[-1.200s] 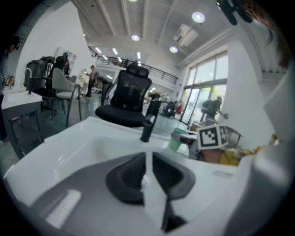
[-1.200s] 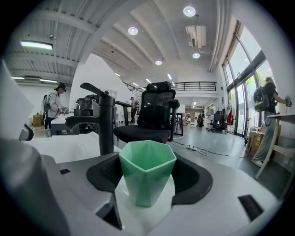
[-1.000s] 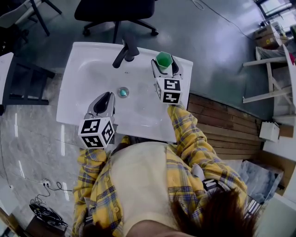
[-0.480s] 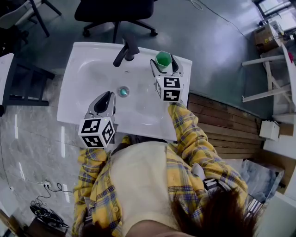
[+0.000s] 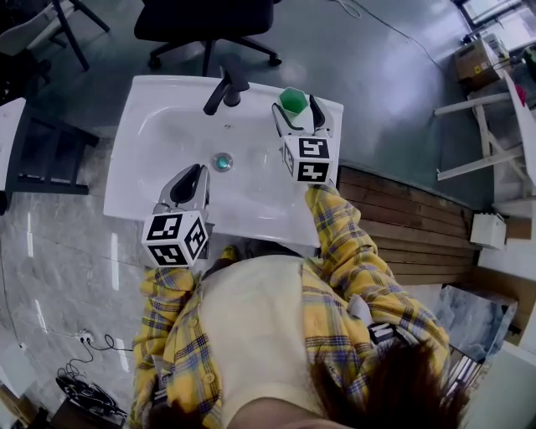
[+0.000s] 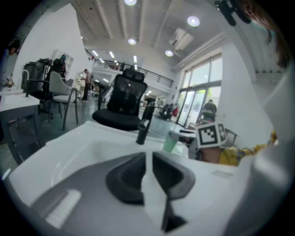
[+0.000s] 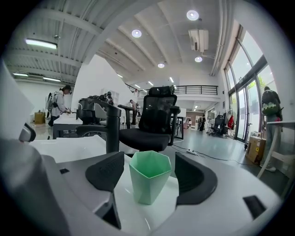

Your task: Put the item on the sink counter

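So, left gripper (image 5: 198,170): jaws pressed together, nothing in them, over the front of the sink (image 5: 134,126).
right gripper (image 5: 297,113): jaws spread either side of cup (image 7: 149,177), gap showing on both sides.
cup: green, upright, on the counter at the sink's back right corner, right of faucet (image 5: 226,88).
far: chair (image 5: 209,17) behind sink.
step: looks like release. Cup is set down and grip is off, so task near done by my read.
next: pull right gripper straight back, jaws wide. Clipping the rim would tip it.
count: 2 grippers, 1 cup, 1 sink, 1 faucet, 1 drain (image 5: 222,162), 1 chair.
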Demonstrator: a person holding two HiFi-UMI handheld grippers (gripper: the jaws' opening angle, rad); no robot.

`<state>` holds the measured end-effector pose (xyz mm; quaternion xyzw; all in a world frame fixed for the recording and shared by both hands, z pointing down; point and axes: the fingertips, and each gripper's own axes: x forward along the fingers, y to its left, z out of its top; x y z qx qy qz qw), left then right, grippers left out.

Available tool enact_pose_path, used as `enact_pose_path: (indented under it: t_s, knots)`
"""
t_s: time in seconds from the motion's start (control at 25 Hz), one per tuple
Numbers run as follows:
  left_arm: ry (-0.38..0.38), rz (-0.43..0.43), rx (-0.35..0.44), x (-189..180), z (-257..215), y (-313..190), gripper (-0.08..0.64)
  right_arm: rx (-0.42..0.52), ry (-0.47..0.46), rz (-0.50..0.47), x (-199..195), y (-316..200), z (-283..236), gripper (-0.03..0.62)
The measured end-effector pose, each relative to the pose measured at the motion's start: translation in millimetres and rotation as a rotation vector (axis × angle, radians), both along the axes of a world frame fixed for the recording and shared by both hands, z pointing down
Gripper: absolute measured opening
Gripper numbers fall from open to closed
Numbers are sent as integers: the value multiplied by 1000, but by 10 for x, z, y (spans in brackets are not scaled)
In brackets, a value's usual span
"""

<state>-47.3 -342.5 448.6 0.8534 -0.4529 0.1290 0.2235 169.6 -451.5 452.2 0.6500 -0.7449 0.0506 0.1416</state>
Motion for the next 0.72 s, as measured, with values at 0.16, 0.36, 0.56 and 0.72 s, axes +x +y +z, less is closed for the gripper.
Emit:
enact_pose_path:
  t_s: [0.16, 0.36, 0.56, 0.72]
  knots:
    - [4, 6, 11, 0, -41, 65, 46, 2, 8, 7, 11, 117, -50, 313]
    - [13, 15, 25, 3, -84, 144, 47, -4, 7, 8, 14, 278, -84, 313]
    - [19, 20, 40, -26, -131, 220, 46, -9, -38, 16, -8, 423, -127, 313]
    - [27, 22, 50, -60, -185, 261, 46, -41, -93, -1, -72, 525, -134, 313]
